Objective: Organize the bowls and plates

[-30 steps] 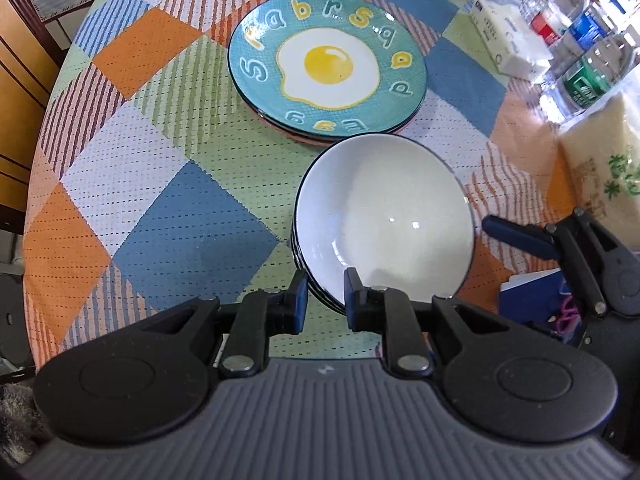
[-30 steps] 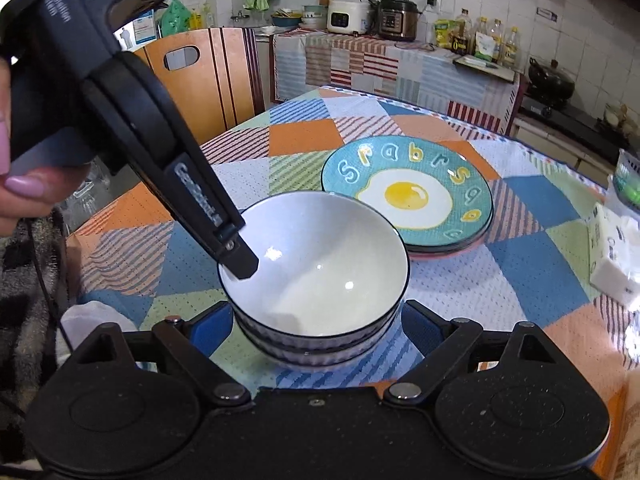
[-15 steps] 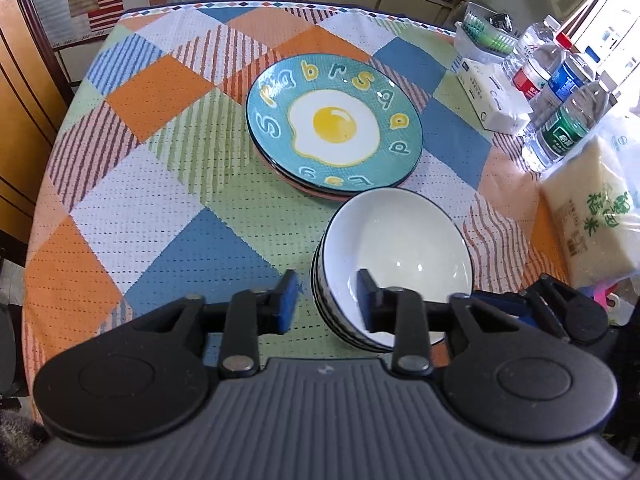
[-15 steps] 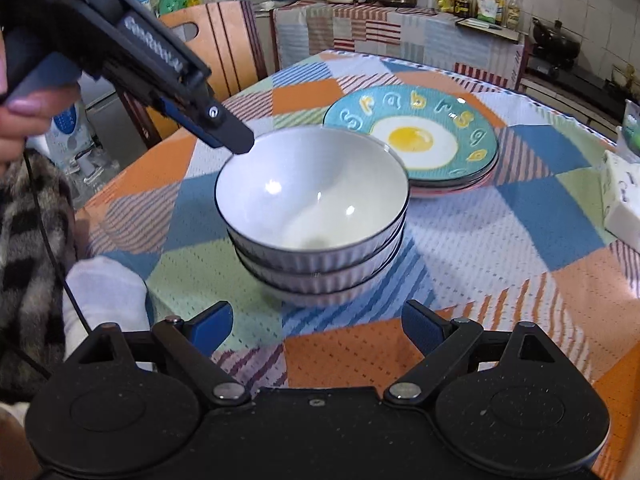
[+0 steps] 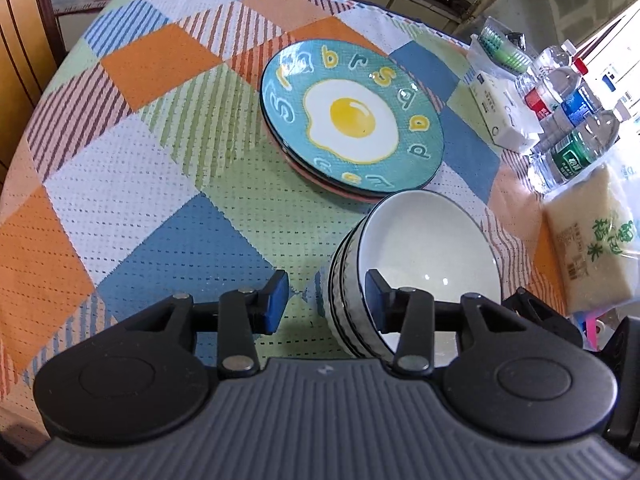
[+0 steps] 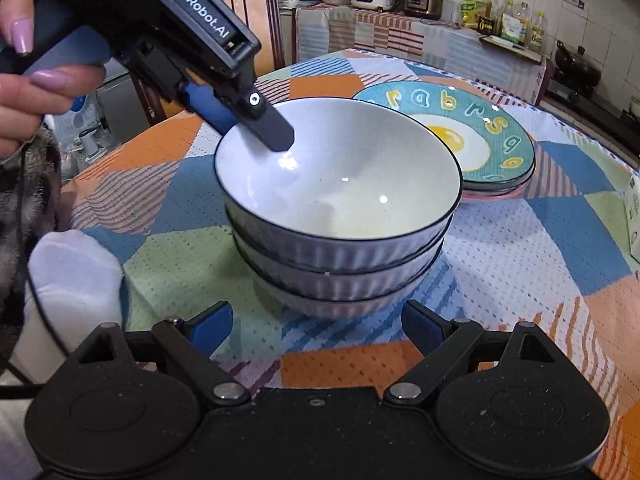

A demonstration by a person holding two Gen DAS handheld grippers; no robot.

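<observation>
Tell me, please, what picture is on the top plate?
A fried egg, ringed by yellow and white letters on teal, fills the top plate; the left wrist view shows it best.

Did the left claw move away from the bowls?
Yes. The left claw opened wider and drew back a little; its fingers now straddle the rim of the bowls, which stayed beside the plates.

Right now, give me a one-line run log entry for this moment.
left claw: open, astride top bowl rim | right claw: open, before bowl stack | plates: stacked behind
</observation>
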